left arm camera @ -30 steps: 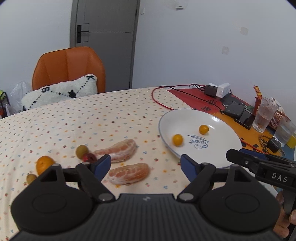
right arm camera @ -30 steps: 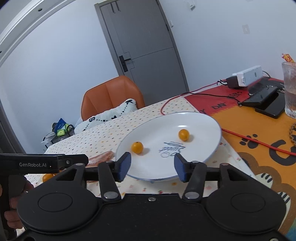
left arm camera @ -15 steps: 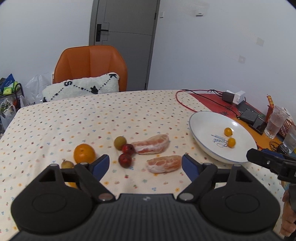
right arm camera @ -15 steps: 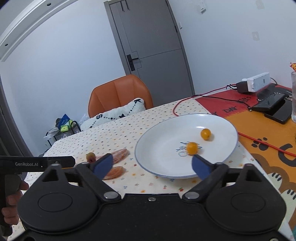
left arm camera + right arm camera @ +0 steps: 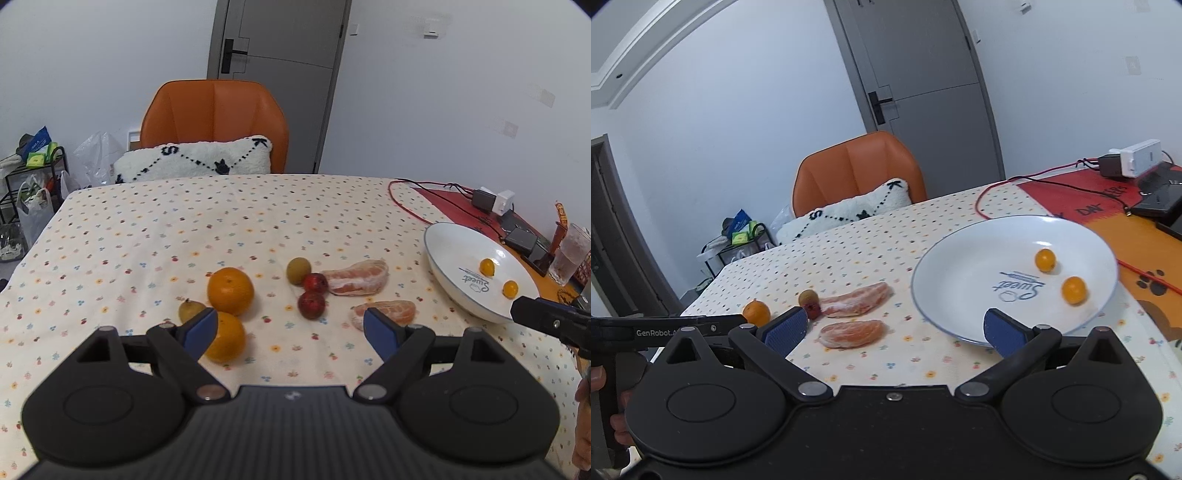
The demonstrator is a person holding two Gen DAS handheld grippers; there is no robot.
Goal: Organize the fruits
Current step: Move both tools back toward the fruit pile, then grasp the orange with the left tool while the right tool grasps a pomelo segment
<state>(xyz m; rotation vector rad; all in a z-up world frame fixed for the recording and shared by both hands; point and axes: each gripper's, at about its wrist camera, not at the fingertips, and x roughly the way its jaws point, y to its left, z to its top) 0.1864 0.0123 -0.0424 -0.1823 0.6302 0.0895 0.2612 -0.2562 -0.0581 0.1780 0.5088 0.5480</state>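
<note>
Left of white plate (image 5: 448, 254): two oranges (image 5: 230, 291), two peeled segments (image 5: 356, 277) on cloth | inside plate: two small yellow fruits (image 5: 1074, 290) | left gripper (image 5: 290, 331) jaws apart, empty | right gripper (image 5: 893, 332) jaws just opening wide, nothing between

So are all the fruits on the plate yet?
Not yet. Two small yellow fruits sit on the plate. Nothing is in hand: the left gripper and right gripper are open and empty; the right's jaws just opened. Left on the cloth: two oranges, two peeled segments, two red fruits, two greenish ones.
</note>
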